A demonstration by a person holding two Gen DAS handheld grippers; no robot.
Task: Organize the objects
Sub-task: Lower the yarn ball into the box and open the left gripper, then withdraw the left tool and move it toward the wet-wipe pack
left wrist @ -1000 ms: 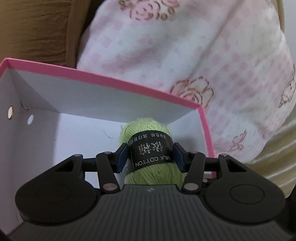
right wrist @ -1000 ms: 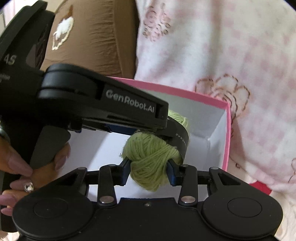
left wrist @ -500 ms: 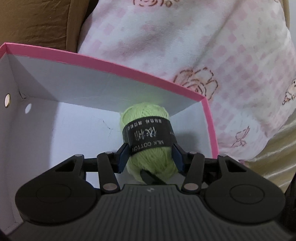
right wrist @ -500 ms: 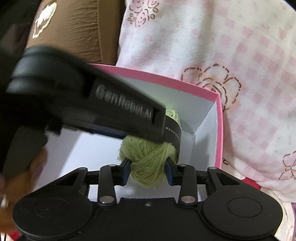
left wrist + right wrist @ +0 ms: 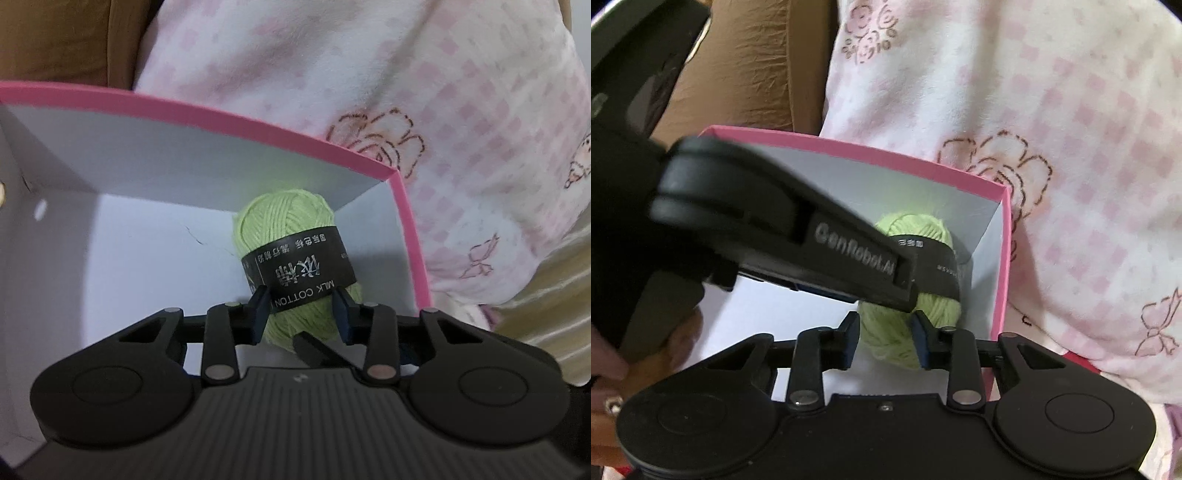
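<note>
A light green yarn ball (image 5: 284, 218) with a black paper band lies in the far right corner of a pink box (image 5: 221, 122) with a white inside. My left gripper (image 5: 301, 312) has its jaws closing, and the blue pads press on the ball at the band. From the near side my right gripper (image 5: 884, 339) is shut on the lower end of the same yarn ball (image 5: 916, 229). In the right wrist view the left tool's black housing (image 5: 775, 221) crosses over the box (image 5: 849, 147) and hides the ball's left part.
A pink-and-white flowered blanket (image 5: 443, 110) rises behind and to the right of the box. A brown cushion (image 5: 55, 37) lies at the far left and pale yellow cloth (image 5: 554, 295) at the right. A hand (image 5: 613, 369) holds the left tool.
Both pairs of jaws have narrowed on the yarn ball. In the left wrist view the ball now sits tilted and further out past the pads.
</note>
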